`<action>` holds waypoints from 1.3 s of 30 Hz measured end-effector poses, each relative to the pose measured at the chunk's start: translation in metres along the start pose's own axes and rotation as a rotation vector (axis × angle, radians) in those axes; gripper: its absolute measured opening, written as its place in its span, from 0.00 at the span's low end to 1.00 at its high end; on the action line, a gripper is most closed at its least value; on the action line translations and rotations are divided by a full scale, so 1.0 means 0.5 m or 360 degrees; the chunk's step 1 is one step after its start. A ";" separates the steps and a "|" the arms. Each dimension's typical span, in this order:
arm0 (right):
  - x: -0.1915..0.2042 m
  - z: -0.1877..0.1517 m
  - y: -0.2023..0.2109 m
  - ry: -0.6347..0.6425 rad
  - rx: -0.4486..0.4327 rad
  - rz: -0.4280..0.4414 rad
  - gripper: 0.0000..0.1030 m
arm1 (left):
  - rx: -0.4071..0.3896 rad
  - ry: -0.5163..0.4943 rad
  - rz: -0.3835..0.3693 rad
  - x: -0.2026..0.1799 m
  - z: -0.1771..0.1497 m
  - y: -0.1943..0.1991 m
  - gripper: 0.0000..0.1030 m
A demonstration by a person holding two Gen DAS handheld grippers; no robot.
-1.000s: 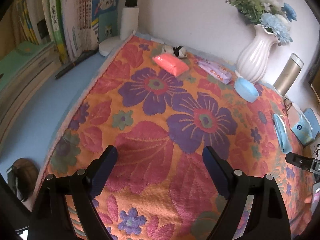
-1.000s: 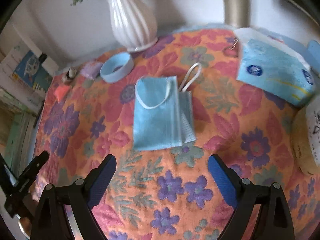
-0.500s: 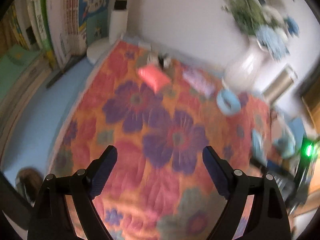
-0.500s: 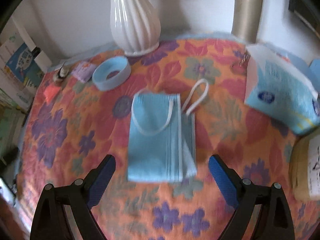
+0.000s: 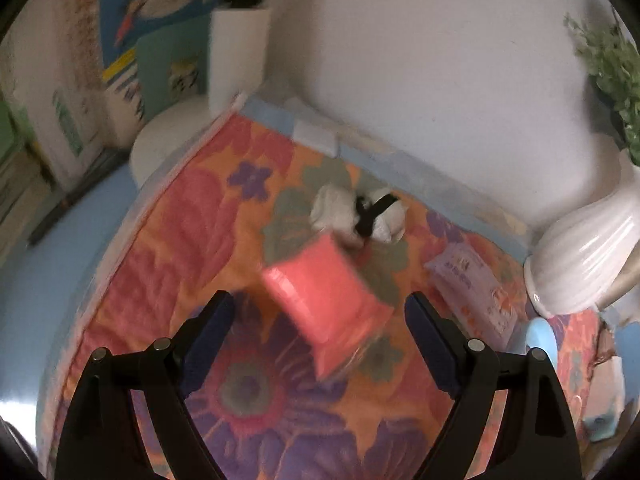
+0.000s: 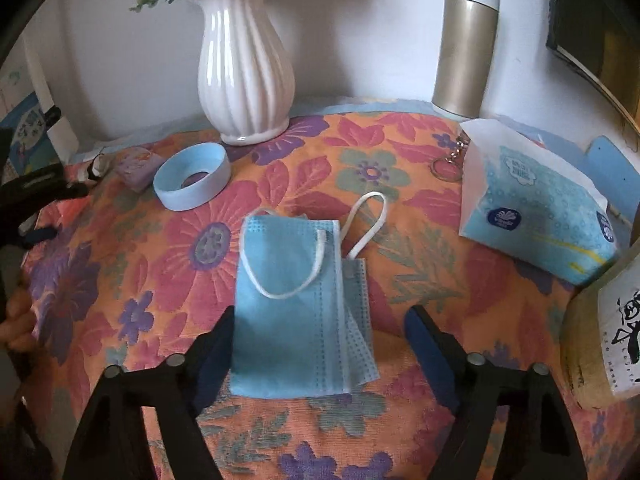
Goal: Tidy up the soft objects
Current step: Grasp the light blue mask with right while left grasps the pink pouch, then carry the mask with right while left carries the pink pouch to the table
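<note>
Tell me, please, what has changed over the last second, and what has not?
The left gripper has advanced toward the pink packet, now just ahead of its open fingers. The right gripper has closed in on the blue face mask. Neither has grasped anything; the objects themselves stayed put.

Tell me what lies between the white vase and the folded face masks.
In the right wrist view, only bare floral cloth separates the white vase from the face masks; the blue ring sits off to the left.

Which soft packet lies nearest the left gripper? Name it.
The pink packet, lying between the open left gripper fingers. The lilac tissue packet lies off to the right by the white vase.
</note>
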State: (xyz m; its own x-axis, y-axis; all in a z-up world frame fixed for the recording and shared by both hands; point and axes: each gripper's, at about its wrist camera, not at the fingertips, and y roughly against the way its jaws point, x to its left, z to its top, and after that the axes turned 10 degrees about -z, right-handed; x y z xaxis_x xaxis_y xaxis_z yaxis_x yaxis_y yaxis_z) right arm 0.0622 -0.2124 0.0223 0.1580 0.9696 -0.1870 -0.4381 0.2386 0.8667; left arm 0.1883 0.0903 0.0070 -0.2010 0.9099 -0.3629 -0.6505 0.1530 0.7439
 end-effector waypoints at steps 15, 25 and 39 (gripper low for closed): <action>0.027 -0.015 0.022 0.0106 -0.0109 0.0139 0.37 | -0.0085 -0.0104 0.0067 -0.007 -0.012 0.002 0.23; 0.032 -0.023 0.053 0.0112 -0.0217 0.0176 0.36 | -0.0144 -0.0226 -0.0070 -0.043 -0.067 0.072 0.23; 0.031 -0.036 0.076 0.0126 -0.0268 0.0181 0.36 | -0.0127 -0.0212 -0.0273 -0.056 -0.283 0.233 0.23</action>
State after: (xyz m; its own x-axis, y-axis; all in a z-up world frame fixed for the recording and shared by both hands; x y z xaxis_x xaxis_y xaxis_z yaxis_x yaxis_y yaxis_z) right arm 0.0320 -0.1873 0.0440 0.0322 0.9904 -0.1341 -0.5919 0.1270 0.7959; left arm 0.0145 0.0280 0.0246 0.0123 0.9168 -0.3991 -0.7237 0.2835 0.6292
